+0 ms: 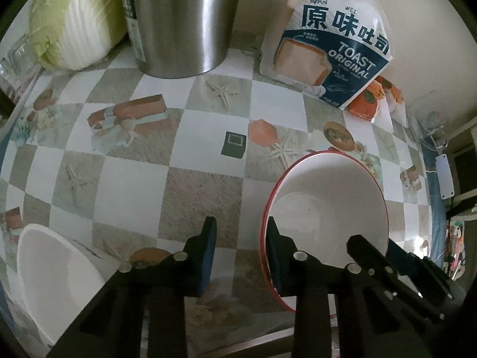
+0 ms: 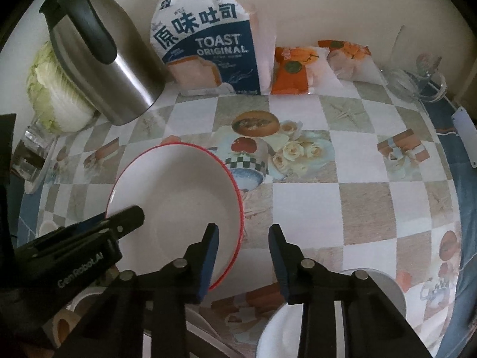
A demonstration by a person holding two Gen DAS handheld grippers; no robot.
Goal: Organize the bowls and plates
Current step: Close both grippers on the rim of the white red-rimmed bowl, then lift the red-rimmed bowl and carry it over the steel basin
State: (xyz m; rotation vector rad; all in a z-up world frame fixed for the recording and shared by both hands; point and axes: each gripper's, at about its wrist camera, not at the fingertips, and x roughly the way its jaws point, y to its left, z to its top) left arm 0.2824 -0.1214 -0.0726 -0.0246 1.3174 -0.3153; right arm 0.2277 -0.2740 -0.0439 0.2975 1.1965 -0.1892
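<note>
Here, the white red-rimmed ceramic bowl [image 1: 325, 208] sits lower right in the left wrist view, on the checkered picture-print tablecloth [image 1: 193, 185]. The left gripper [image 1: 241, 250] straddles its left rim, the right gripper [image 2: 244, 253] its right rim; both pairs of jaws are part-spread, and whether the pads press it I cannot tell.

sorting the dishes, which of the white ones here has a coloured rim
The red-rimmed plate in the middle of the checked tablecloth, with both grippers straddling its edges. The bowl at the left and the dish at the near right edge are plain white.
</note>
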